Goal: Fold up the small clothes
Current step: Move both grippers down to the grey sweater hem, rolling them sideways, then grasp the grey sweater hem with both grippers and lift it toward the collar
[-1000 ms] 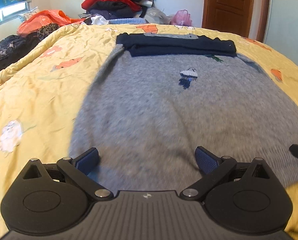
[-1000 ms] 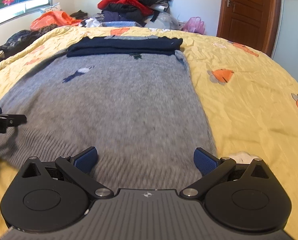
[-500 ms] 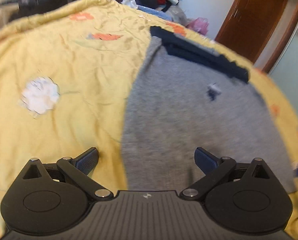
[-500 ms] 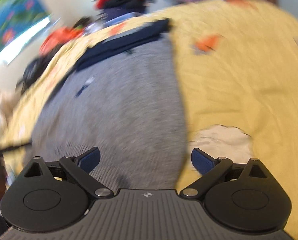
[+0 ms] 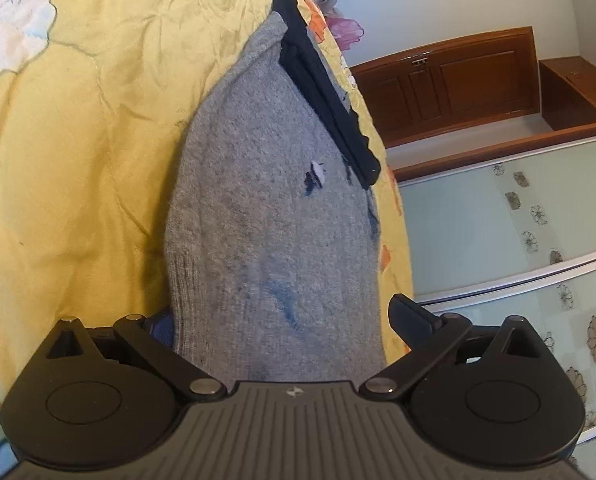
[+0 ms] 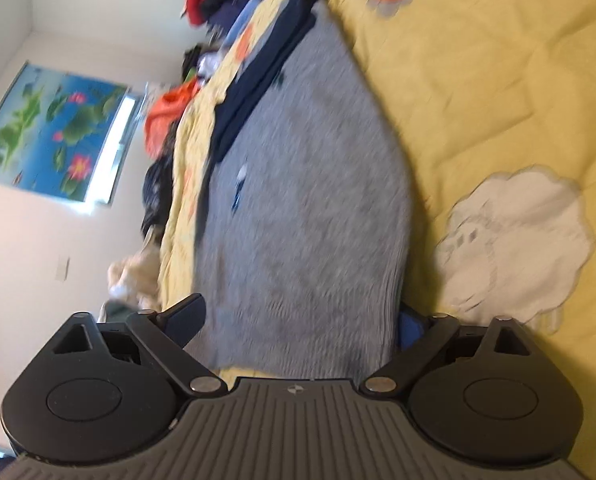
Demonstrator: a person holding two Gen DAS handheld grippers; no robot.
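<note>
Left gripper (image 5: pixel 286 322): fingers apart, ribbed hem corner between them, one finger under it, no clamp visible.
Grey knitted sweater (image 5: pixel 270 216): spread flat on the yellow quilted bedspread (image 5: pixel 78 152), its far end touching a folded navy garment (image 5: pixel 325 92).
Handling: likely soft, light, floppy, stretchy; best gripped at both ribbed hem corners.
Right gripper (image 6: pixel 301 324): jaws closing, opposite hem corner between them, not yet pinched.

Left gripper (image 5: pixel 282 316) rolled sideways, jaws spread wide; right gripper (image 6: pixel 301 320) likewise, jaws closing.
</note>
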